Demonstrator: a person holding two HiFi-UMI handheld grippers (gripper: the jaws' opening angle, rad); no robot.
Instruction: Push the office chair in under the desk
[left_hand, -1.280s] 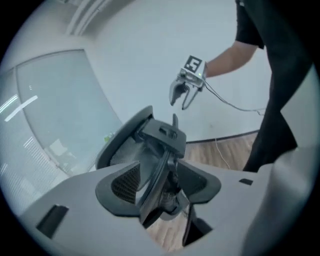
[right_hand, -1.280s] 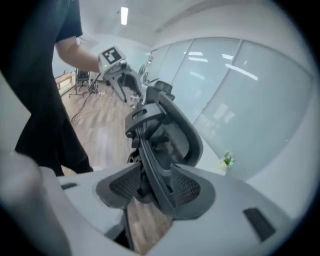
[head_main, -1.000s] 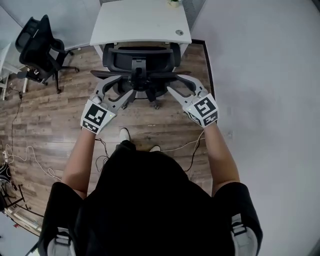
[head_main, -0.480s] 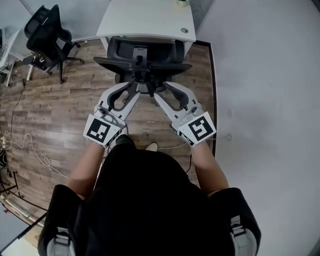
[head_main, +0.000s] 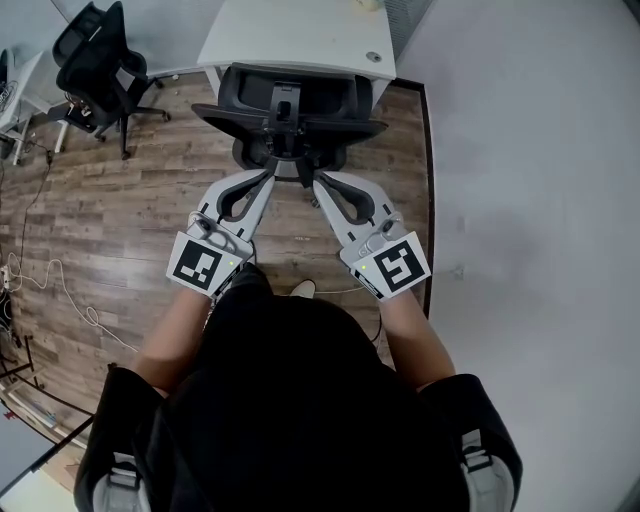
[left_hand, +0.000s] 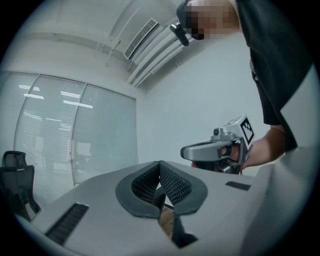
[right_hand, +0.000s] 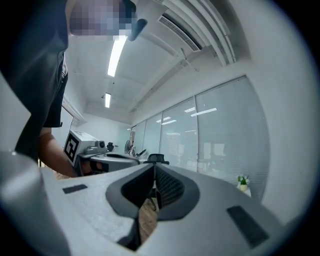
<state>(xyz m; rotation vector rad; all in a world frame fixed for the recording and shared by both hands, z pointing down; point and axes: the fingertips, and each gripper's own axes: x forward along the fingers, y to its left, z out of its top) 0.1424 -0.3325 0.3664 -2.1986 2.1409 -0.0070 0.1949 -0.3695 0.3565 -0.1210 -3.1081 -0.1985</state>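
**Chair at the tabletop, both tongs closed and empty**

From the head view we see the office chair (head_main: 290, 110) pushed up to the near edge of the white tabletop (head_main: 300, 35). Its front goes in beneath the tabletop, while its backrest and armrests stand out on our side. The chair sits squarely to the tabletop, close to the pale wall (head_main: 520, 150) on the right.

We hold the left tongs (head_main: 268, 178) and the right tongs (head_main: 317, 184) out ahead, angled toward each other, with their tips near one another just this side of the chair's base. We cannot tell whether either touches the chair.

Both pairs have just been closing. In the left gripper view the left tongs (left_hand: 160, 164) meet tip to tip with nothing between them. The right gripper view shows the same of the right tongs (right_hand: 153, 167).

A second chair (head_main: 95, 55) stands well apart at the upper left on the wooden floor (head_main: 130, 200), and cables (head_main: 50, 290) trail across the boards at the left.
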